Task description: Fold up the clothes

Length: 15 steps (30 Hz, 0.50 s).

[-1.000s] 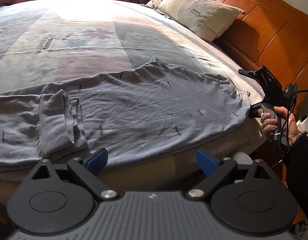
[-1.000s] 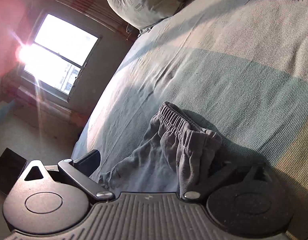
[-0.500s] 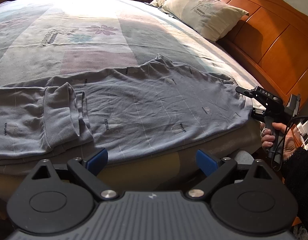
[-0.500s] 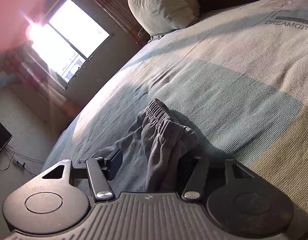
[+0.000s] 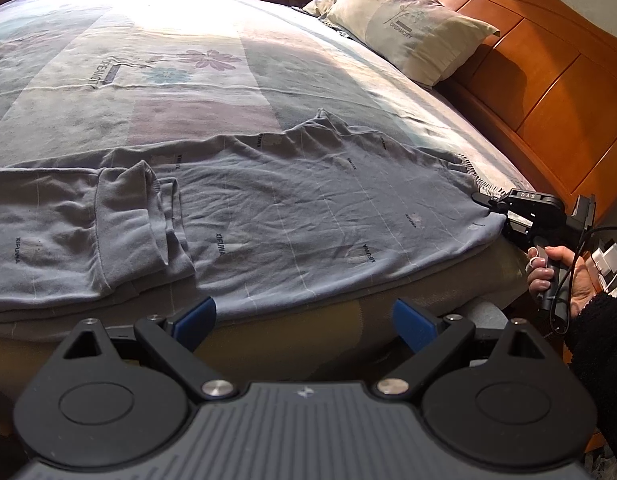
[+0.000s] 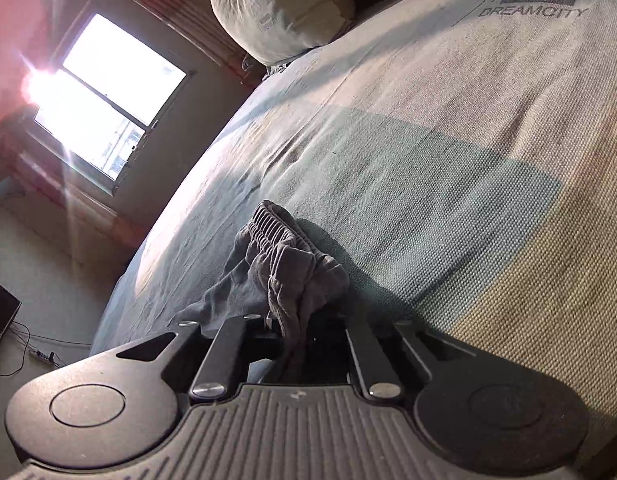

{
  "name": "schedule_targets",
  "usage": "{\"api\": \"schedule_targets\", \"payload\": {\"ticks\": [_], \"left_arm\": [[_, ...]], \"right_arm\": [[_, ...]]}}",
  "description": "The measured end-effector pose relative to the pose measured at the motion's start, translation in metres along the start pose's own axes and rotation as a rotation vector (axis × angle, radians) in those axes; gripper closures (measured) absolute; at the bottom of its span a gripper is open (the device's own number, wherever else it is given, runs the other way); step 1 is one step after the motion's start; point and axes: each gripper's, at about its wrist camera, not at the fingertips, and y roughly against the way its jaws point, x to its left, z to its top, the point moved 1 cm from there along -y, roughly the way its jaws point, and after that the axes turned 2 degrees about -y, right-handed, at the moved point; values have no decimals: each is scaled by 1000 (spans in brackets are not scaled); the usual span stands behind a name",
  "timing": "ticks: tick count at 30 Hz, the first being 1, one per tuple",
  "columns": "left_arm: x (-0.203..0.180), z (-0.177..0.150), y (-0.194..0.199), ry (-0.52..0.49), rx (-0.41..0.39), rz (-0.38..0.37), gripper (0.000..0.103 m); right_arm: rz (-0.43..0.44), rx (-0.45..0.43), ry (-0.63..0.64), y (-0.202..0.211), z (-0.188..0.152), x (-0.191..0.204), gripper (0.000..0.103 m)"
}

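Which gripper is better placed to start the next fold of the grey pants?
Probably the right gripper: its jaws are shut on the waistband of the grey pants. The left gripper is open and off the cloth.

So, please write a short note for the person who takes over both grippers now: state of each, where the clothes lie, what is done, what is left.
Left gripper: open, empty, hovering at the near bed edge.
Right gripper: shut on the elastic waistband of the grey-blue printed cotton trousers.
The trousers lie spread flat on the patchwork bedsheet, one leg cuff turned back at the left.
Done: laid out, waistband gripped.
Left: probably all the folding.
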Motion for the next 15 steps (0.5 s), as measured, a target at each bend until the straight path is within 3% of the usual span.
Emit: {"api": "schedule_targets", "payload": {"ticks": [2,3,4,6,11,13,15], "left_arm": [[-1,0,-2,-1,5,-3,8],[-1,0,-3,-2,8,-5,8],[-2,0,-4,-5,11,-5,8],[-3,-1,-4,-11,14,-4,8],[-5,-2,-5,-27,22,-2,8],[-3,-2,-5,-19,21,-1,8],[0,-2,-6,-6,23,0,8]], "right_arm": [[16,8,-19,0,2,5,70],[29,13,-19,-1,2,9,52],[48,21,-7,-3,4,15,45],[67,42,39,-9,3,29,18],[38,2,124,-17,-6,41,12],[33,-17,142,-16,-8,38,20],[24,-31,160,-12,-10,31,38]]}}
